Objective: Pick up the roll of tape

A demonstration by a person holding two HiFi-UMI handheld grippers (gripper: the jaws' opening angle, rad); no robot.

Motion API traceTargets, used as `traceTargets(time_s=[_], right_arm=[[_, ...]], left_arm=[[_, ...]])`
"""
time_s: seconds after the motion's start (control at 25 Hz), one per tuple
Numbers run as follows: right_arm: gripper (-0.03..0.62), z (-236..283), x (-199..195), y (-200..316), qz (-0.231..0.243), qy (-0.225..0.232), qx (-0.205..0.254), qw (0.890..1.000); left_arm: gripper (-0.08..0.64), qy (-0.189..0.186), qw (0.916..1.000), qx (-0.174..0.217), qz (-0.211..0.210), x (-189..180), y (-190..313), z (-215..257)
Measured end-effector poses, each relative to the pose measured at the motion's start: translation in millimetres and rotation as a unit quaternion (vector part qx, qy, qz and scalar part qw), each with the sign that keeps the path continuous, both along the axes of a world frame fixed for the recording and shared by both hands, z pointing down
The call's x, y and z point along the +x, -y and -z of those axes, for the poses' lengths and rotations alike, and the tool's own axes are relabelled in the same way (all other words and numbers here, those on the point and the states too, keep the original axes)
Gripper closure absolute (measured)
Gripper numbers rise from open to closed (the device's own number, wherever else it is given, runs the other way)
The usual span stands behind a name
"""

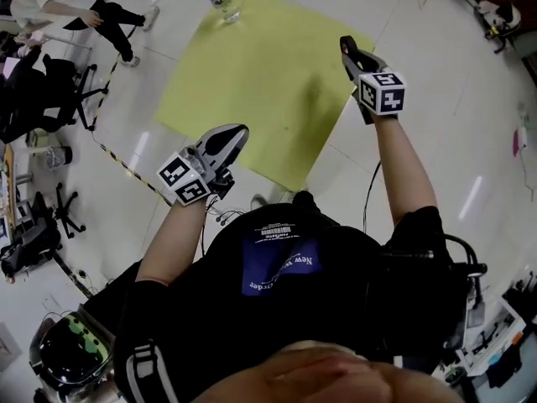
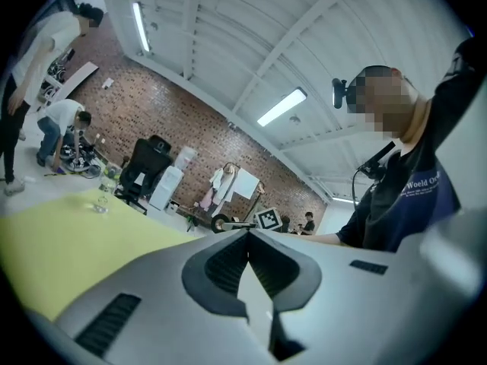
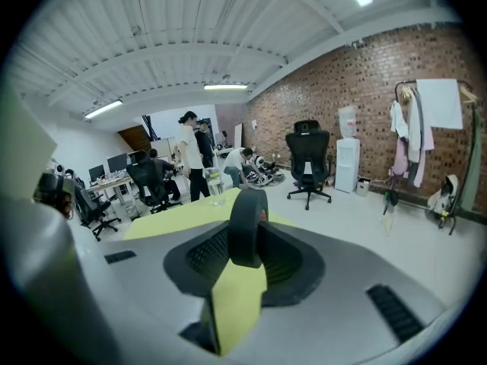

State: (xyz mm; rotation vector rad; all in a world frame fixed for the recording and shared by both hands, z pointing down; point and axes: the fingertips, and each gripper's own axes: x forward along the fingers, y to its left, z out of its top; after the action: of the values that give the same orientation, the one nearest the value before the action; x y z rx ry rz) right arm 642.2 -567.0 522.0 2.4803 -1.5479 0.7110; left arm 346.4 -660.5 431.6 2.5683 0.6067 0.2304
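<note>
A black roll of tape (image 3: 247,223) stands on edge between the jaws of my right gripper (image 3: 246,242), and both pads press on its flat sides. In the head view my right gripper (image 1: 351,51) is held up over the right edge of the yellow mat (image 1: 260,74); there the roll cannot be told apart from the dark jaws. My left gripper (image 1: 228,141) hovers over the mat's near corner. Its jaws (image 2: 248,236) meet at the tips with nothing between them.
A clear plastic bottle (image 1: 223,3) stands at the mat's far edge. People (image 1: 59,7) and office chairs (image 1: 50,86) are at the far left, beside a black-and-yellow floor line (image 1: 117,158). A black chair (image 3: 308,158) and a brick wall lie ahead in the right gripper view.
</note>
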Motion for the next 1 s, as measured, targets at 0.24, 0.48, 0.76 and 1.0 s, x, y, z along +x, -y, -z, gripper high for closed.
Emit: traceTargets(time_s=[0.24,0.48,0.76,1.0], right_arm=[[0.502,141,-124,-14,0.03,-0.025,0.028,0.999],[0.502,223,-221,3,0.075,-0.035,0.053,0.995],[0.502,279,-315,25,0.121,-0.059,0.067,0.989],[0.502,306,-344,27,0.144,-0.062,0.094,0.983]], left_arm=[[0.555,-0.047,0.9989,0.002,-0.007,-75,-5,92],[0.555,-0.077,0.9964,0.034,-0.01,-123,16,142],[0.555,-0.128,0.9909,0.04,0.001,-172,48,189],[0.555,-0.143,0.988,0.057,0.01,-190,54,207]])
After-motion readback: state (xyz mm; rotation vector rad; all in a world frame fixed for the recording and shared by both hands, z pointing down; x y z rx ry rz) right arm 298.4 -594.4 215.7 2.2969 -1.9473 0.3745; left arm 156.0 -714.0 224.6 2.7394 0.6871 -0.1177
